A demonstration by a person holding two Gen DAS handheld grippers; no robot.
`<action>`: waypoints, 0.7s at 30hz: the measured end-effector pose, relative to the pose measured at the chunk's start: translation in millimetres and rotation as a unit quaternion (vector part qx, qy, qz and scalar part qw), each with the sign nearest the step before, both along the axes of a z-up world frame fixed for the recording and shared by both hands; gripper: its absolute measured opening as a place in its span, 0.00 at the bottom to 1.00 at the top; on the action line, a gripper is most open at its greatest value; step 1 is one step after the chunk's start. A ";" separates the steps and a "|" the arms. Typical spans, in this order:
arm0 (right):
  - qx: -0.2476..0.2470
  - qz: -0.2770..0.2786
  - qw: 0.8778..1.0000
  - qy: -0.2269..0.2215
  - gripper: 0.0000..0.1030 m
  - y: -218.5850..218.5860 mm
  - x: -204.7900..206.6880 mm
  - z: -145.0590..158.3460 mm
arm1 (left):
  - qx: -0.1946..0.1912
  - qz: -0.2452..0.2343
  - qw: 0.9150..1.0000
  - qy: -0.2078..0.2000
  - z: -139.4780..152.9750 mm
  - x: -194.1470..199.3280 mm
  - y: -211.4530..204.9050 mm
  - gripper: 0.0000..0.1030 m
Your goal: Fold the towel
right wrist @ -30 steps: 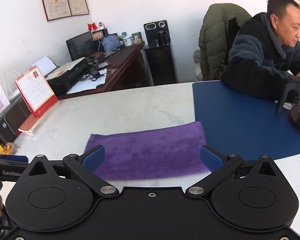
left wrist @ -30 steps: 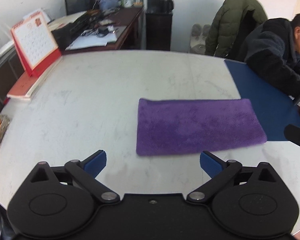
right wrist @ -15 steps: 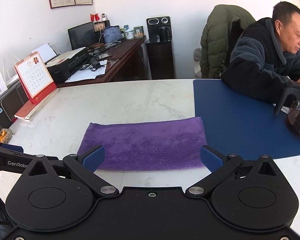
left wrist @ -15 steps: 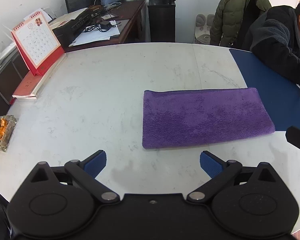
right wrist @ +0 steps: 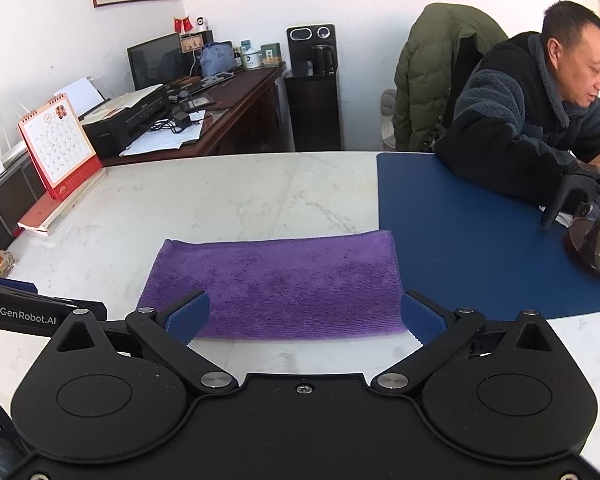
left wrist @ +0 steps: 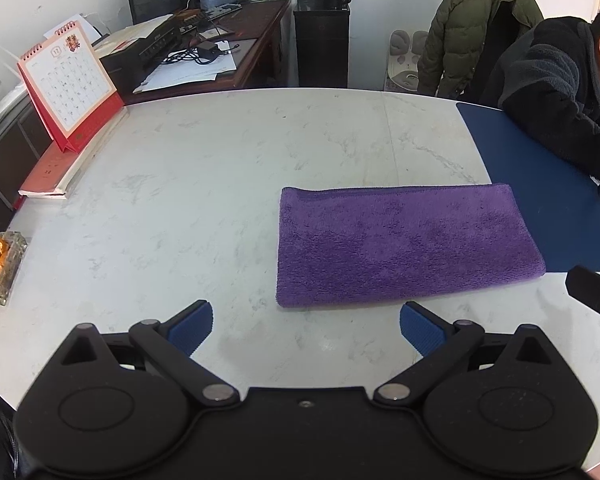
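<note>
A purple towel [left wrist: 404, 242] lies folded flat on the white marble counter [left wrist: 204, 184], its right end touching a blue mat [right wrist: 476, 240]. The left hand-held gripper [left wrist: 305, 323] and right hand-held gripper [right wrist: 305, 317] hover over the counter's near side, both spread wide and holding nothing, the right one's blue pads [right wrist: 188, 317] over the towel's near edge.

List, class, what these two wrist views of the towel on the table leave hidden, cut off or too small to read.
1. Towel: its near edge is partly behind the right hand-held gripper fingers in the right view.
2. Glass pot: cut by the right view's edge.
3. Calendar: print too small in both views.
4. Towel's layer count: the left view shows only its top.
</note>
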State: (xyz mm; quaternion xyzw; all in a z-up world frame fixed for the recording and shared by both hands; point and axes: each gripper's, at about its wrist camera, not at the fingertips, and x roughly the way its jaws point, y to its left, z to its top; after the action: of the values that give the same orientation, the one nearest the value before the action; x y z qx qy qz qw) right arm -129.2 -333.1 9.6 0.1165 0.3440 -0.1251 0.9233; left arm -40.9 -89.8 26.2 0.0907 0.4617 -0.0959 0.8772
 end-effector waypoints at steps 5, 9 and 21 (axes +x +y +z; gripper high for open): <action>-0.002 0.001 1.000 0.003 1.00 -1.5 2.7 -0.1 | -0.001 0.001 1.000 0.003 -0.7 2.0 -1.8 0.98; -0.003 0.002 1.000 0.006 1.00 -2.8 4.2 -0.6 | -0.003 0.000 1.000 0.004 -0.7 3.7 -2.9 0.98; -0.006 -0.001 1.000 0.016 1.00 -5.3 7.8 -3.2 | -0.004 -0.006 1.000 0.014 -6.8 9.6 -3.5 0.98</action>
State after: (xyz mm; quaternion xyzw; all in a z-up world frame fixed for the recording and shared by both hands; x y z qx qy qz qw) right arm -121.4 -338.5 6.4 0.1096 0.3582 -0.1296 0.9181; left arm -31.3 -93.3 19.4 0.0882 0.4729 -0.1041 0.8705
